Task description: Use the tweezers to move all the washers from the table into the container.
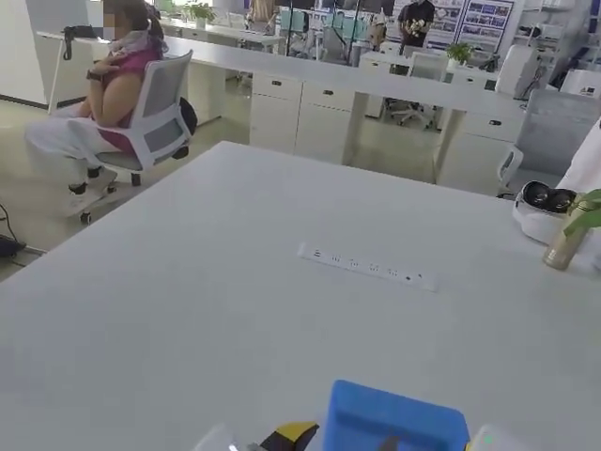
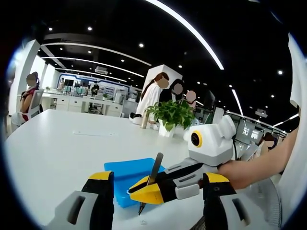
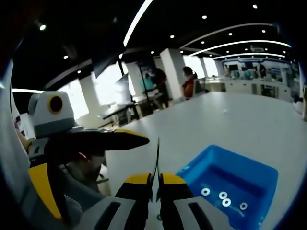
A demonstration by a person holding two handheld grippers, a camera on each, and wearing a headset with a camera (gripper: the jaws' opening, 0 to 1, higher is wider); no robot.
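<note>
Far left in the head view, a person sits on an office chair [image 1: 155, 113] beyond the table's left edge. Table [image 1: 188, 310]: white and wide, bare over most of its top. Its left edge runs diagonally away from you. A power strip [image 1: 368, 266] lies flat near the middle, with open surface on every side of it. The blue container [image 1: 396, 420] sits at the near edge, right in front of you. Far right: a white headset [image 1: 543, 209] and a small bottle [image 1: 563, 246] stand near the table's right edge, well apart from the container.

Left gripper view: your left gripper [image 2: 157, 199] has its jaws wide apart with nothing between the pads. The right gripper [image 2: 141, 191] shows from the right side, carrying the tweezers [image 2: 154, 171] with the point aimed down. The tip is just beside a small washer [image 2: 142, 222] lying on the table, on your side of the container's near wall. A potted plant [image 2: 171, 114] stands farther back, well clear of the work. To the left of the container the tabletop is bare out to its edge.

Right gripper view: your right gripper has its jaws pressed together on the tweezers, which rise thin and upright from between them. To the right, the container lies open. Several washers [image 3: 223, 195] lie flat on its floor, toward its near side, apart from the walls. Bare table runs on beyond its far rim.
</note>
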